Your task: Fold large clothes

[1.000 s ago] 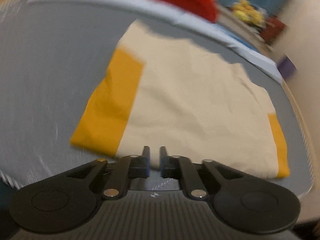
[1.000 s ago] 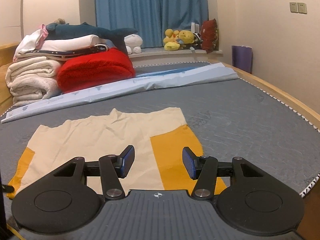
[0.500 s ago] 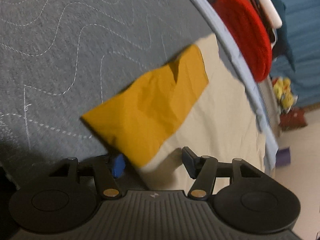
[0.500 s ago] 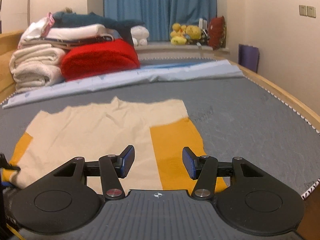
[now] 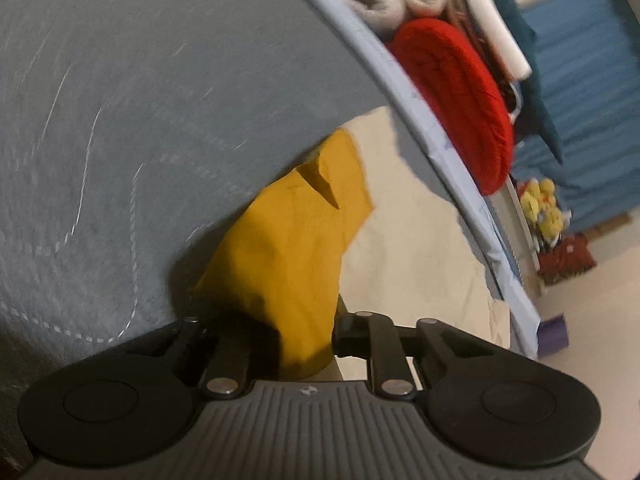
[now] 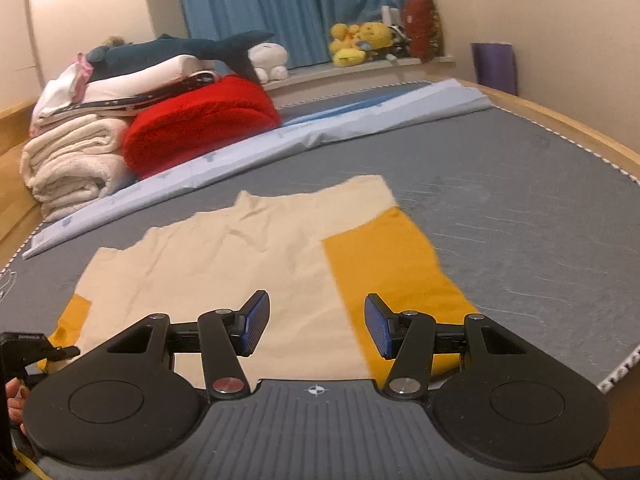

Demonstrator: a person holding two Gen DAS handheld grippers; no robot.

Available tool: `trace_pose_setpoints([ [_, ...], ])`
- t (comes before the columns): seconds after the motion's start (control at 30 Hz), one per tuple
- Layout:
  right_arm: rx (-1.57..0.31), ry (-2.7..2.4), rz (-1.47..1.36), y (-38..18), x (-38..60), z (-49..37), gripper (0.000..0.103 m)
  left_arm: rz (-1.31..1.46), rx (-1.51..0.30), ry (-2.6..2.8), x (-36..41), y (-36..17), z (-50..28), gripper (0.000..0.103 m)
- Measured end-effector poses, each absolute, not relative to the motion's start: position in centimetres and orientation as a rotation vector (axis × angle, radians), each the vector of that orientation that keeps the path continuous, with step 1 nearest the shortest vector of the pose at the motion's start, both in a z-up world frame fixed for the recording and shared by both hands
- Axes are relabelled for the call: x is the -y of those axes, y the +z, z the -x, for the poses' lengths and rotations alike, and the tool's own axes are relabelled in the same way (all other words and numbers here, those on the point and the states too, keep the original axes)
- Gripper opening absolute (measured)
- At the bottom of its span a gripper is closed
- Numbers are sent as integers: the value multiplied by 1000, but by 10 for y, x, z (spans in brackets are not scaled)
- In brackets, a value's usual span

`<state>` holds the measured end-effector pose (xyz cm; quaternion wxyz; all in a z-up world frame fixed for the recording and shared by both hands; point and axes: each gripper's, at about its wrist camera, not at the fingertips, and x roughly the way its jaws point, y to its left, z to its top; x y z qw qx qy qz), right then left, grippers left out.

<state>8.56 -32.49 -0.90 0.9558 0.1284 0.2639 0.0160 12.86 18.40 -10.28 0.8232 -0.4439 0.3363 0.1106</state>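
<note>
A large cream garment [image 6: 256,256] with yellow sleeves lies flat on the grey mattress [image 6: 520,200]. In the left wrist view its left yellow sleeve [image 5: 296,248] is bunched and lifted between the jaws of my left gripper [image 5: 296,332], which are closing and pinch the cloth. That gripper's tip [image 6: 36,350] shows at the right wrist view's left edge, at the sleeve corner. My right gripper [image 6: 316,324] hovers open over the garment's near edge, where cream meets the right yellow sleeve [image 6: 396,264]. Nothing is between its blue pads.
A light blue sheet [image 6: 320,128] lies rolled across the bed behind the garment. Beyond it are a red blanket [image 6: 200,128], stacked white towels [image 6: 68,168] and a plush shark [image 6: 192,50]. The wooden bed frame [image 6: 580,136] runs along the right edge.
My left gripper rolled and dropped to the left yellow sleeve, opened wide around it, then closed on it, bunching the cloth. The right gripper has stayed open in place.
</note>
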Motion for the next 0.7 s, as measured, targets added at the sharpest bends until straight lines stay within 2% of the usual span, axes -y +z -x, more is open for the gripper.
trace_pose_setpoints([
  [0.13, -530, 114, -286, -7, 293, -94, 54, 845, -717, 171, -180, -57, -128, 17],
  [0.33, -552, 258, -361, -10, 242, -106, 41, 585, -716, 86, -175, 13, -111, 17],
  [0.4, -573, 301, -392, -13, 227, -109, 39, 499, -723, 66, -178, 29, -101, 17],
  [0.57, -678, 389, -483, -30, 193, -121, 34, 309, -656, 0, -186, 41, -65, 17],
  [0.7, -849, 425, -484, -63, 161, -139, 34, 385, -639, 19, -191, 31, -52, 17],
])
